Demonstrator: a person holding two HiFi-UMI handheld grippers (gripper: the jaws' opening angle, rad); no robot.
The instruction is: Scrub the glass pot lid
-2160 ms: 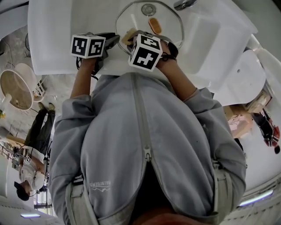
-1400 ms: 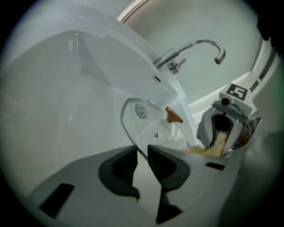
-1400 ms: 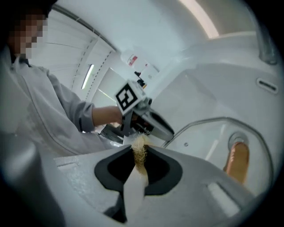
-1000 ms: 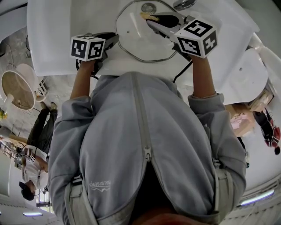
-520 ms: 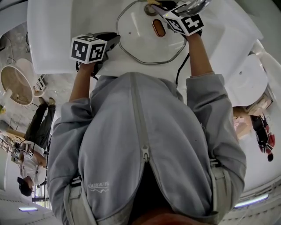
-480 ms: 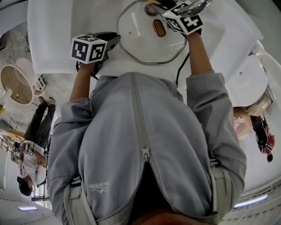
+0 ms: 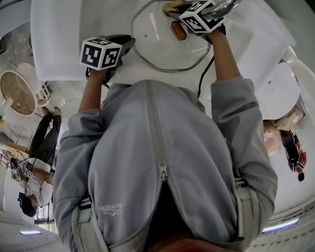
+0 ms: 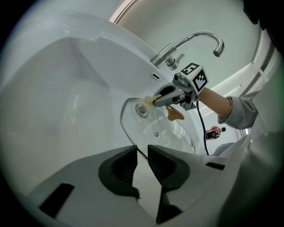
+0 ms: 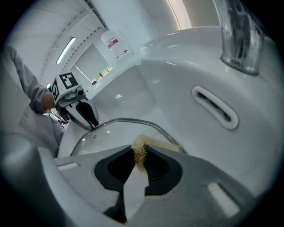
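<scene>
Inside sink (image 7: 64, 44) | lid (image 7: 157, 42) slanted, rim in left tongs (image 8: 142, 151) | right tongs (image 9: 141, 154) grip scrubber (image 9: 160, 142)

right tongs (image 9: 140, 153) with the fibre scrubber (image 9: 158, 142) went from the near rim of the glass lid (image 7: 157, 47), across its middle, to its far rim by the tap (image 7: 224, 6). amber handle (image 7: 175, 30) uncovered again.

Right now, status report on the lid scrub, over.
Left gripper clamped on glass lid rim. Right gripper pinching scrub pad at lid's far edge. Nothing blocking.
</scene>
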